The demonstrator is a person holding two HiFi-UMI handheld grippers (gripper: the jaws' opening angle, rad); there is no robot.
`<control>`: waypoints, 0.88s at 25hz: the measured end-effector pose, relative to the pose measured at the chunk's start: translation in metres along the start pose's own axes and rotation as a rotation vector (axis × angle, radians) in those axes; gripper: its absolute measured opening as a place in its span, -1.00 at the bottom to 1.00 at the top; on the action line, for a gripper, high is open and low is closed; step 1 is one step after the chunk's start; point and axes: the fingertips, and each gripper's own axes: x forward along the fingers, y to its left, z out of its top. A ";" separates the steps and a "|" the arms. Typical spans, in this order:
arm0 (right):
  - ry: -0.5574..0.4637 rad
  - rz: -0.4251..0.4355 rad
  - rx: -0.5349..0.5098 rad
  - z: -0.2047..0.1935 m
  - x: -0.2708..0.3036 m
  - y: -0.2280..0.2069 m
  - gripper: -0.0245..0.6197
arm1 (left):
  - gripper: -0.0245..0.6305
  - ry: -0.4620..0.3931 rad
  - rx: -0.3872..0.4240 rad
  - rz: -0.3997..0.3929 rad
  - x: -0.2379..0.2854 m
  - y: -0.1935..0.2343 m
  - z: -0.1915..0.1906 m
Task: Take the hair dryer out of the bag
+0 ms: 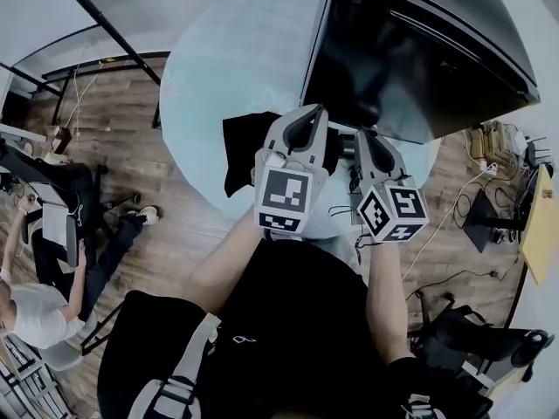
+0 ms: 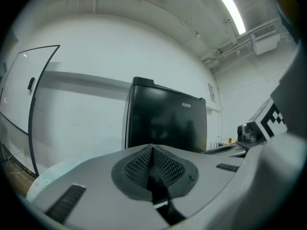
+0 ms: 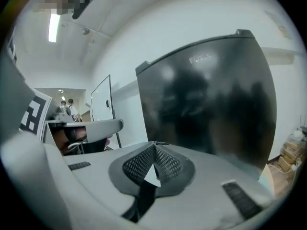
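Note:
In the head view a black bag lies on the round pale blue table, partly hidden behind my left gripper. My right gripper is just to its right, and both are raised over the table's near edge. In the left gripper view the left gripper has its jaws pressed together with nothing between them. The right gripper is likewise shut and empty in its own view. A dark thing with a thin cord shows between the two grippers. I cannot make out a hair dryer.
A large black screen stands at the table's far right and fills much of both gripper views. A person sits at the left. Cables and a black chair are on the wooden floor at the right.

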 end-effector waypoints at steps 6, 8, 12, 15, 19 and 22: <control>-0.216 0.054 -0.096 0.074 0.002 0.018 -0.90 | -0.89 -0.167 0.087 0.034 0.001 0.004 0.060; -0.278 0.058 -0.139 0.096 0.004 0.025 -0.90 | -0.89 -0.213 0.150 0.056 0.000 0.007 0.081; -0.382 0.033 -0.204 0.141 0.005 0.028 -0.90 | -0.89 -0.317 0.150 0.071 0.005 0.013 0.125; -0.469 0.026 -0.235 0.176 0.001 0.028 -0.90 | -0.89 -0.407 0.142 0.093 0.006 0.021 0.166; -0.685 0.116 -0.204 0.235 -0.027 0.036 -0.90 | -0.89 -0.519 0.128 0.082 0.000 0.024 0.222; -0.774 0.093 -0.247 0.273 -0.040 0.034 -0.90 | -0.89 -0.575 0.163 0.060 -0.002 0.017 0.258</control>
